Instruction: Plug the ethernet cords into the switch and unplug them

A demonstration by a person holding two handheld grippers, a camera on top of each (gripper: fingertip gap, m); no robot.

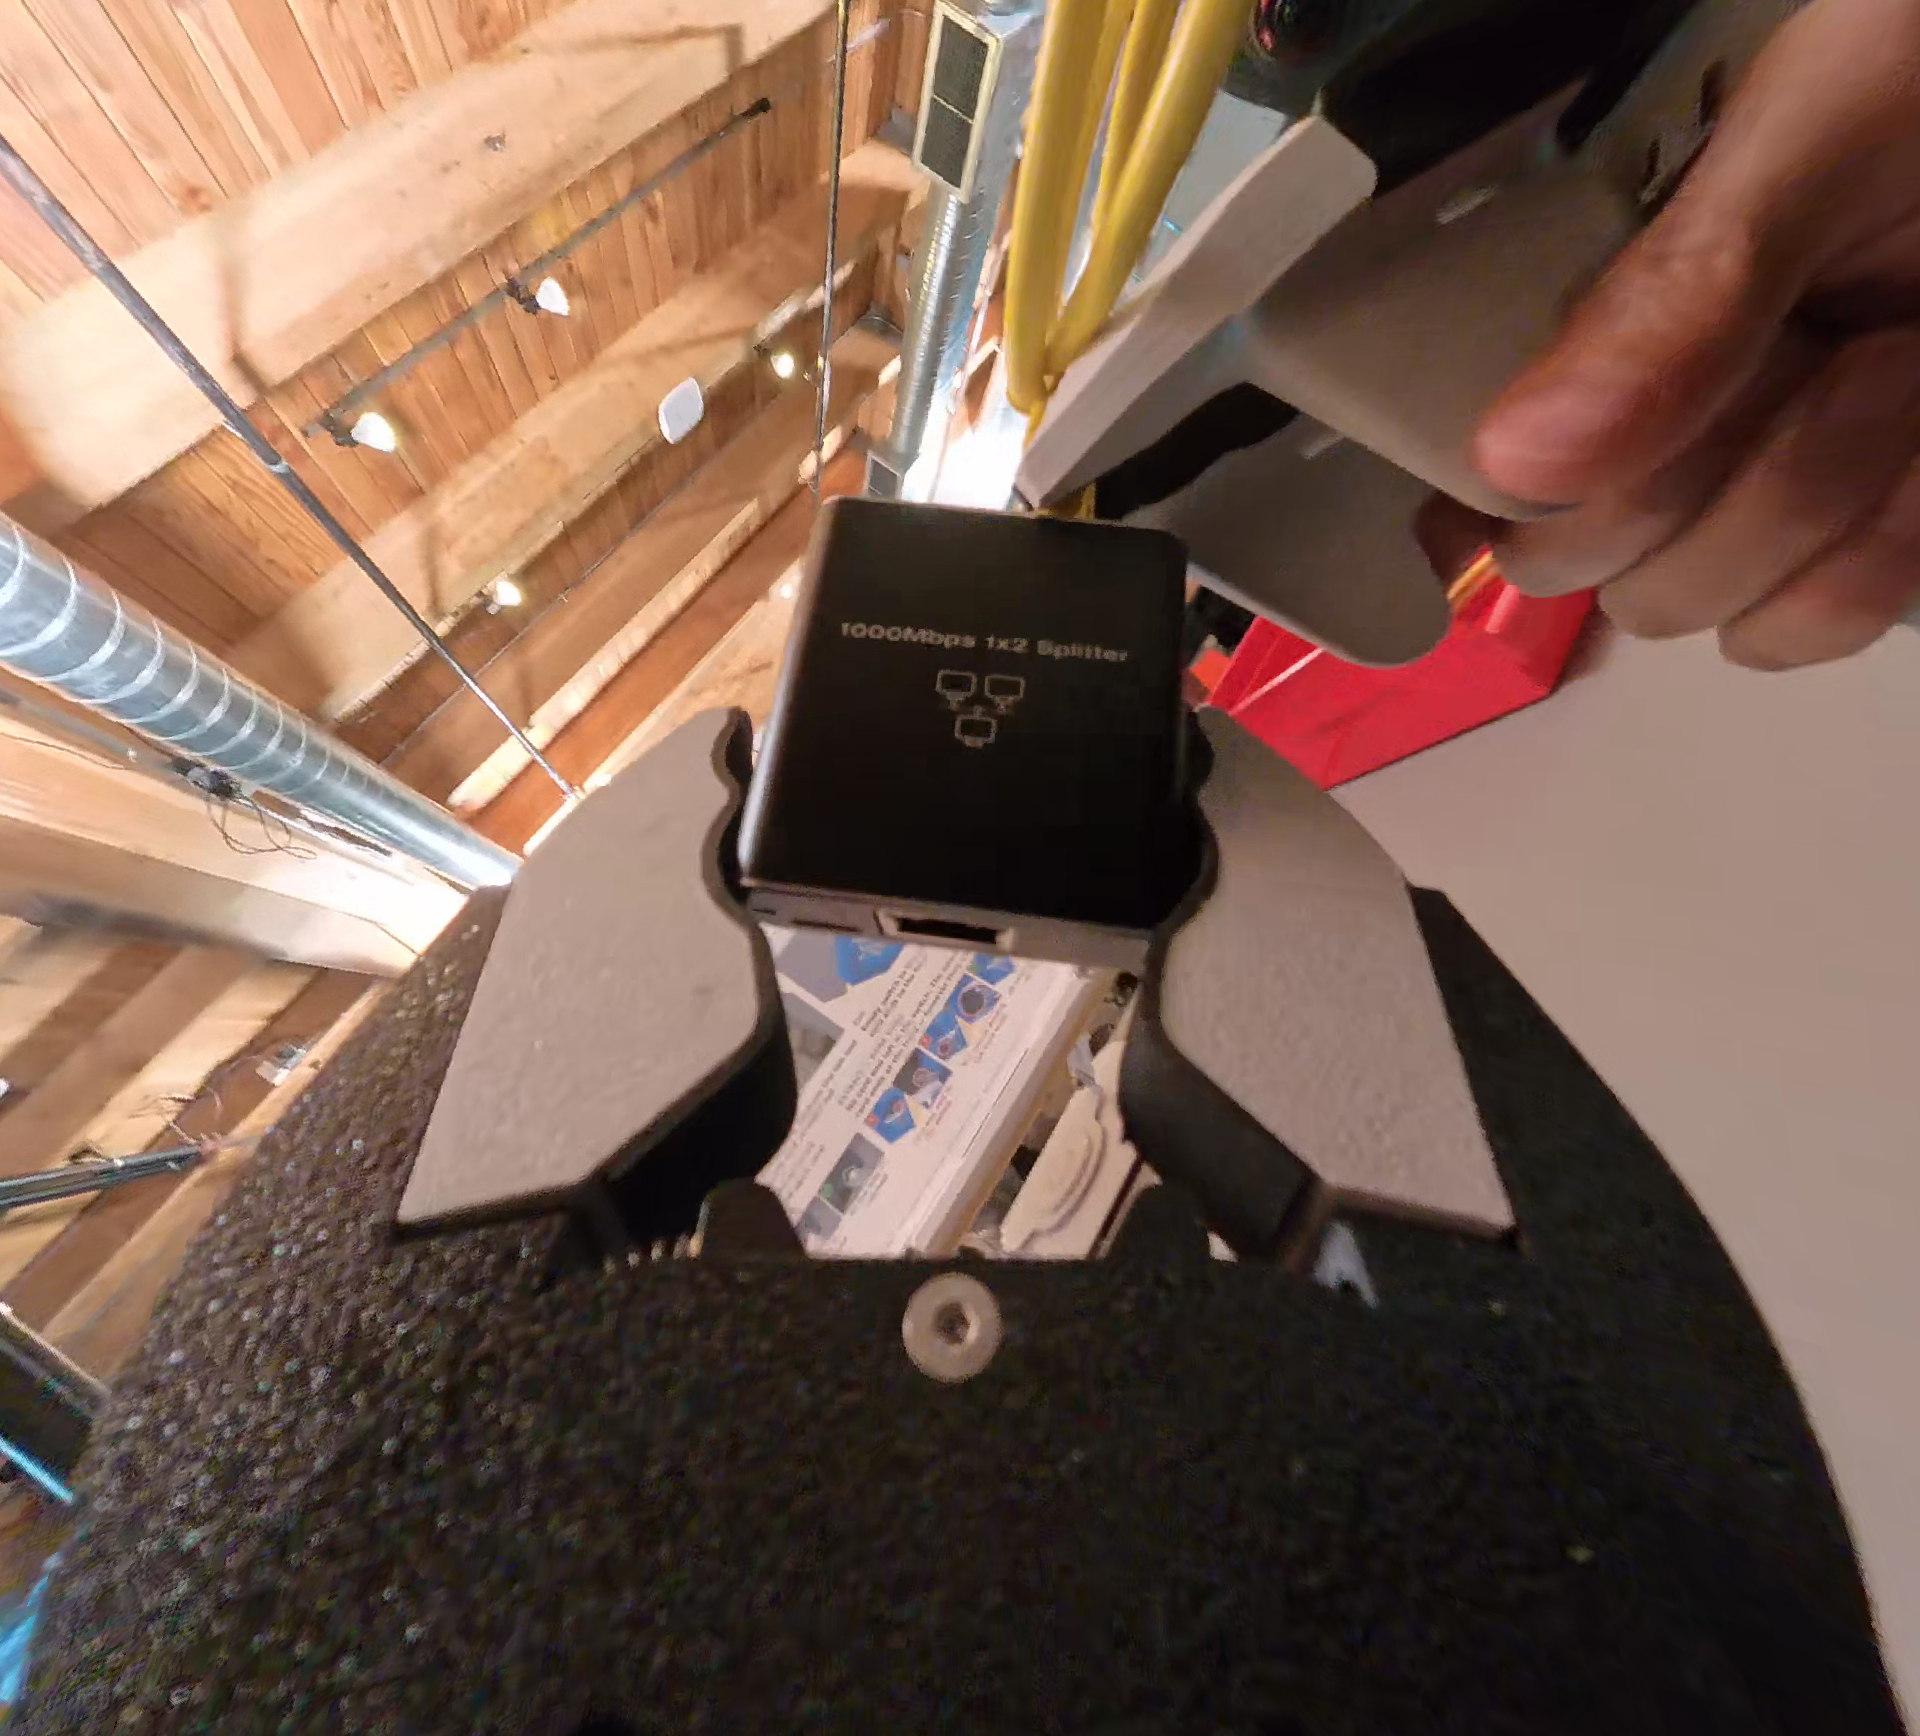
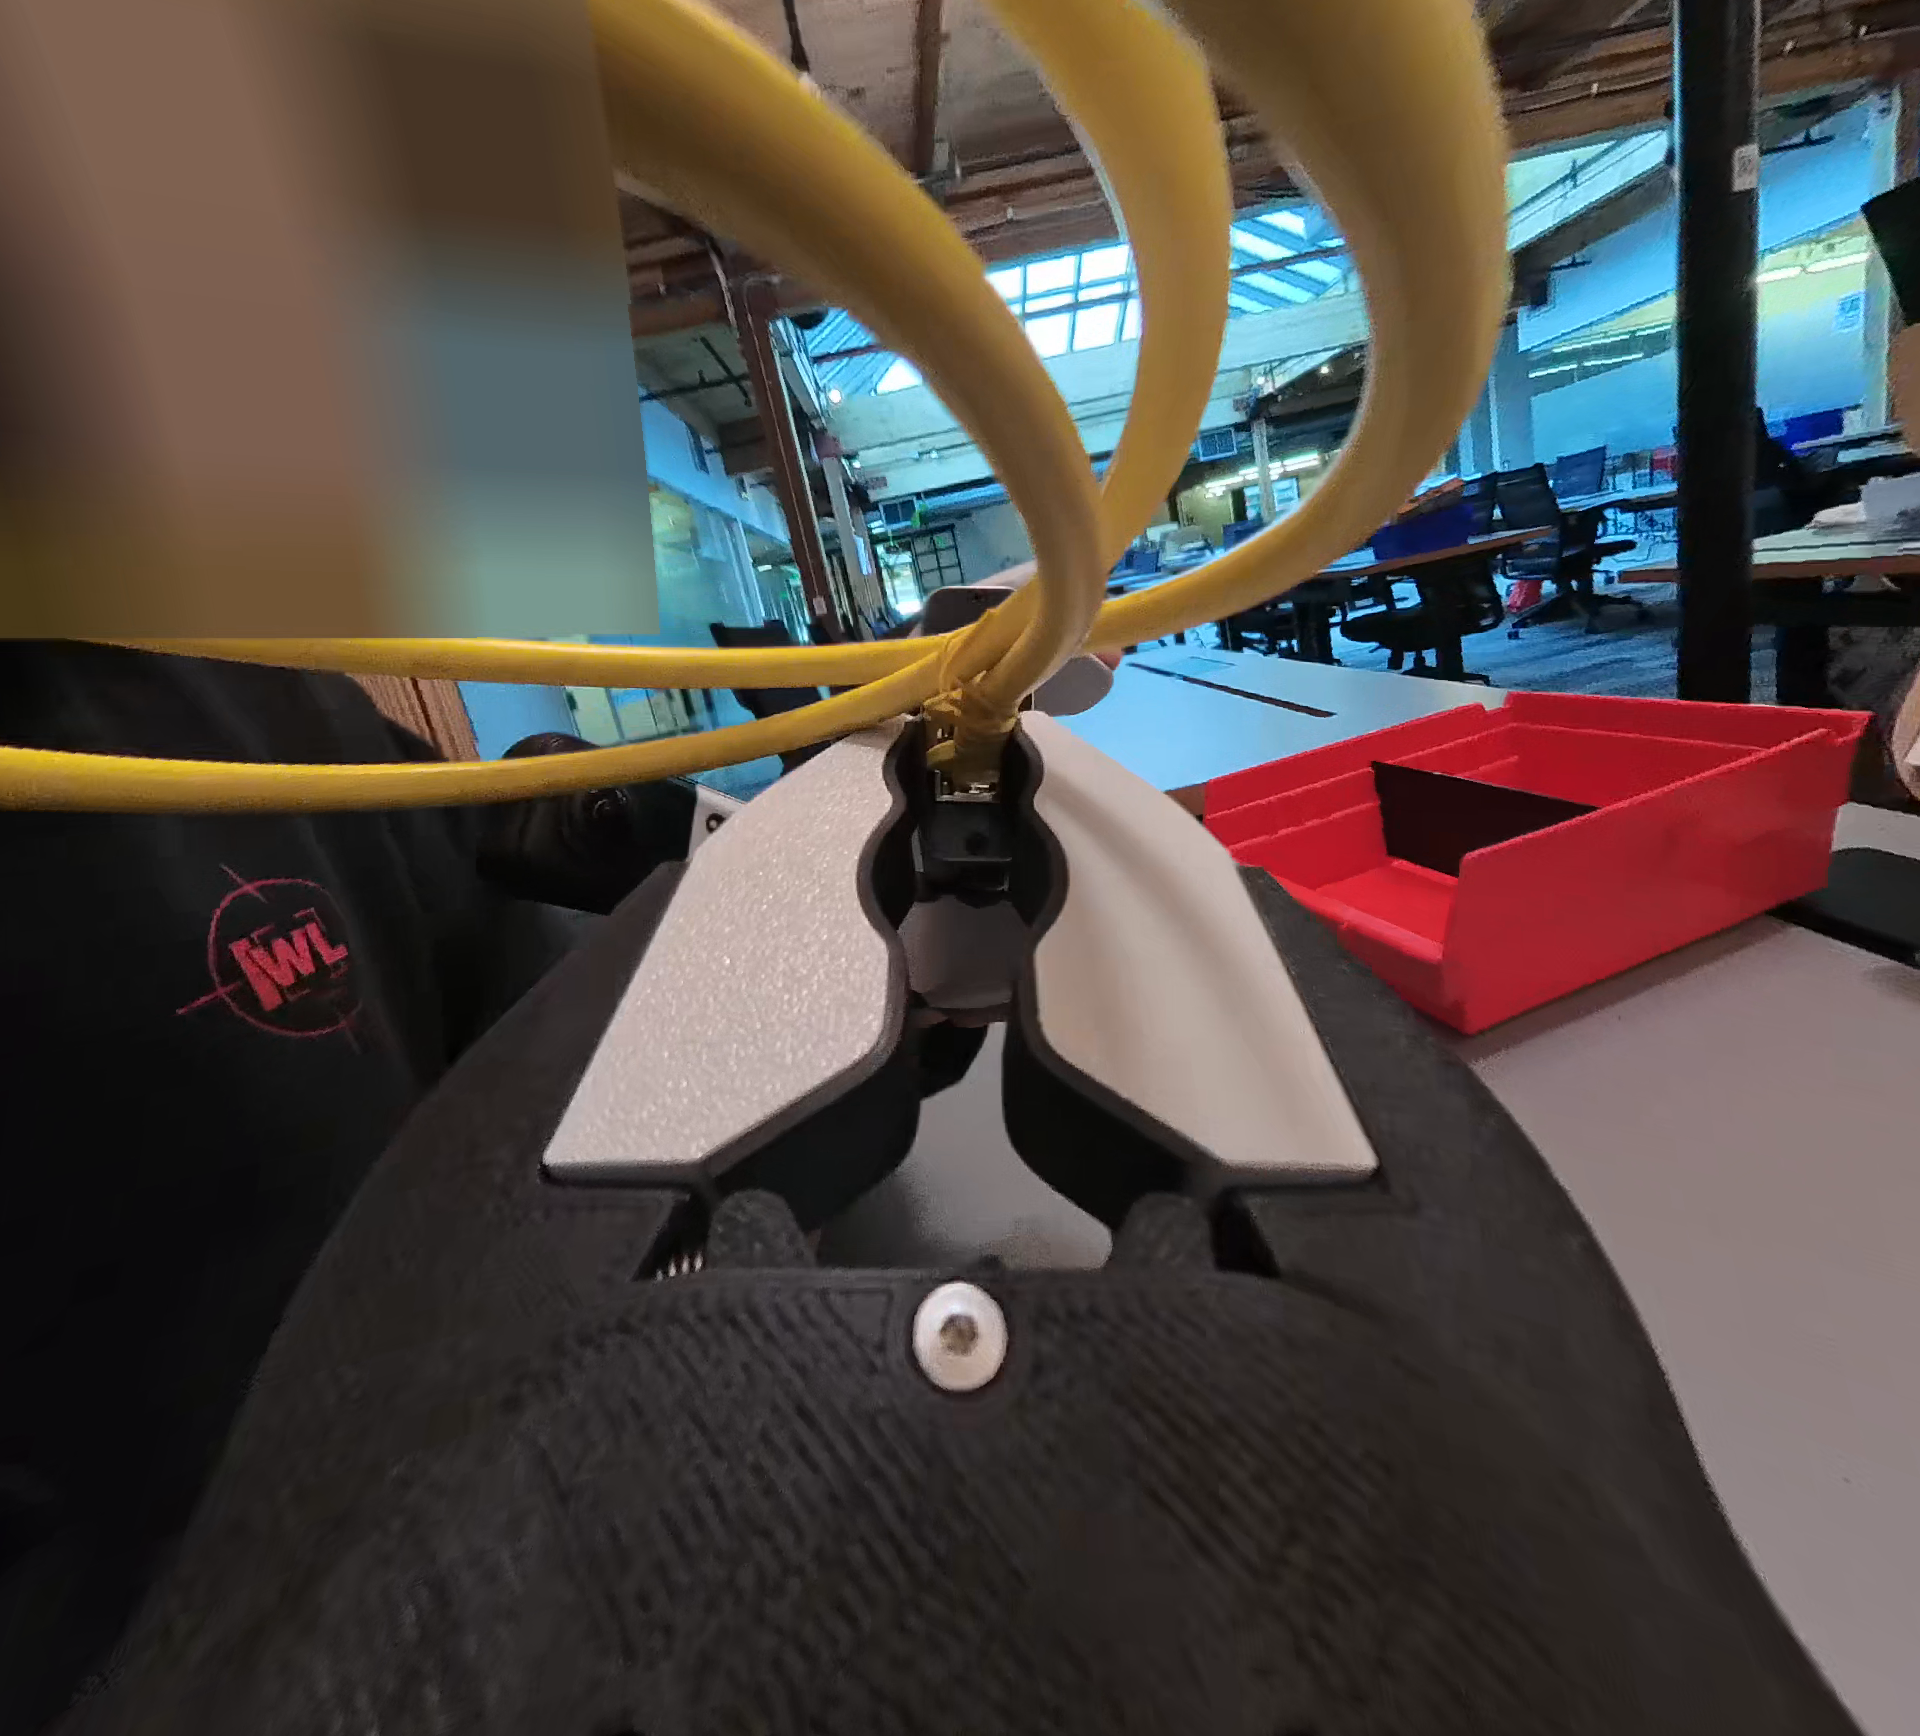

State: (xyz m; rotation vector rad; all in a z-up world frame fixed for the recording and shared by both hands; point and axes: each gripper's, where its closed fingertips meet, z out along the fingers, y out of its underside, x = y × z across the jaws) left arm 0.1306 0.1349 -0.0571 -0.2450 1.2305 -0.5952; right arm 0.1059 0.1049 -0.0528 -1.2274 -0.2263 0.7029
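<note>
My left gripper point(image 1: 966, 813) is shut on the black switch point(image 1: 977, 699) and holds it in the air, with an empty port point(image 1: 940, 926) on its near end. My right gripper point(image 2: 966, 751) is shut on the plug point(image 2: 977, 730) of a yellow ethernet cord point(image 2: 1049, 481), right at the switch's far end point(image 2: 956, 839). In the left wrist view a hand holds the right gripper point(image 1: 1101, 502) above the switch, and the yellow cords point(image 1: 1132, 128) run upward from it. Whether the plug is seated in the port is hidden.
A red plastic bin point(image 2: 1558, 845) with a black divider stands on the grey table point(image 2: 1714, 1167) to the right; it also shows in the left wrist view point(image 1: 1382, 699). A person in a dark shirt point(image 2: 208, 1011) is close on the left. Cord loops hang across the right view. Both grippers' tips are close together, under 4 cm apart.
</note>
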